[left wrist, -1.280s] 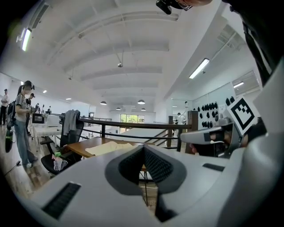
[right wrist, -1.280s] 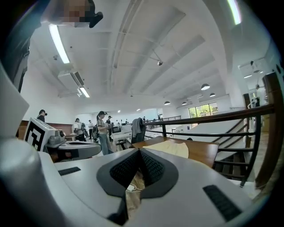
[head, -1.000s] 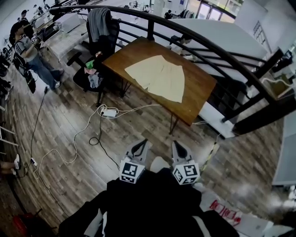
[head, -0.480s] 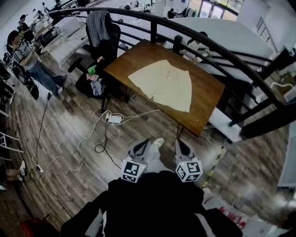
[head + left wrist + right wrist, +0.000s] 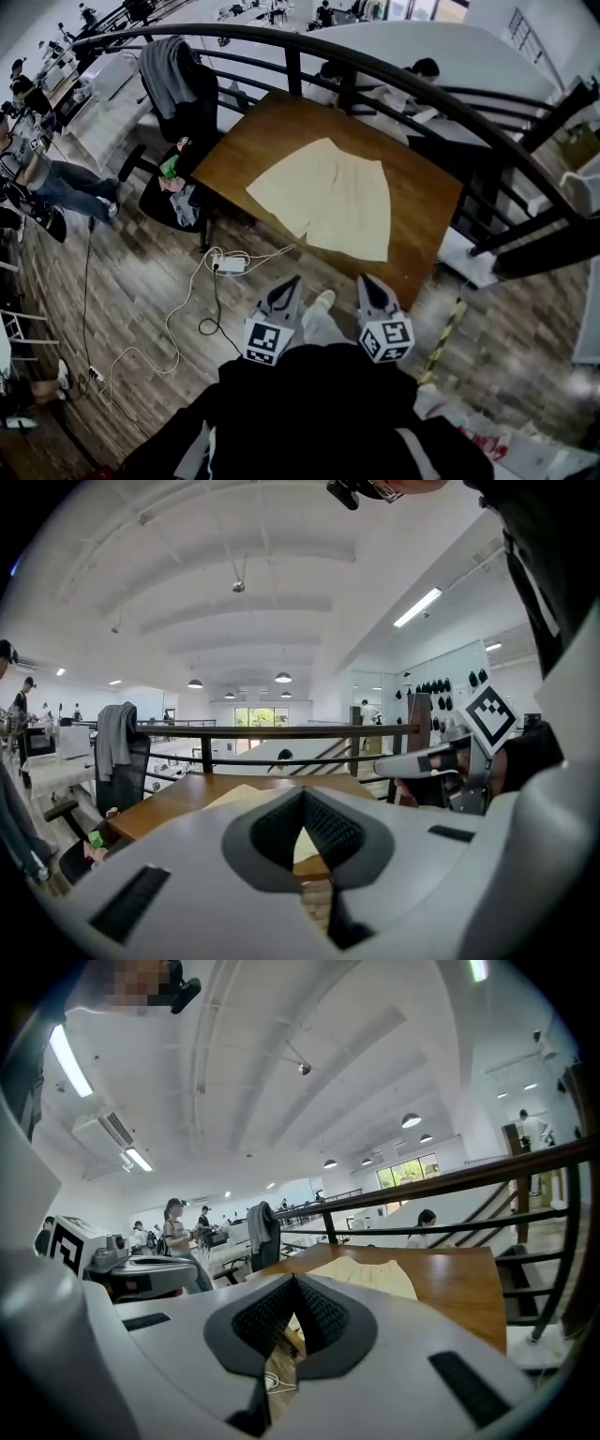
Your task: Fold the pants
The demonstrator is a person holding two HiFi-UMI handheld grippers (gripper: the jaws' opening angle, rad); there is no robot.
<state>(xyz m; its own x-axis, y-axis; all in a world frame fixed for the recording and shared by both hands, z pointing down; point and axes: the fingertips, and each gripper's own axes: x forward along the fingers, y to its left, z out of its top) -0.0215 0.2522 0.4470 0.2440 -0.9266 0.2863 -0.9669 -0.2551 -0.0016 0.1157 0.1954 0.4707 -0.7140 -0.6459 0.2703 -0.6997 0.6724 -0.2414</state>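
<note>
**Pants untouched on table, both grippers shut and empty**

Pants (image 5: 323, 197), beige and short-legged, are spread flat on the wooden table (image 5: 427, 187) at the centre of the head view. This is judged to give the folding a smooth single layer to start from. The left gripper (image 5: 284, 292) and the right gripper (image 5: 372, 291) are held side by side at lower centre, well apart from the table. Each has its jaws pressed together with nothing between them, which is judged to suit an approach, not a grasp. The table's far edge is crossed by a dark railing (image 5: 375, 70). The hands are hidden under black clothing. In both gripper views most of the cloth is masked by the jaws, and the waistband cannot be told from the hems.
</note>
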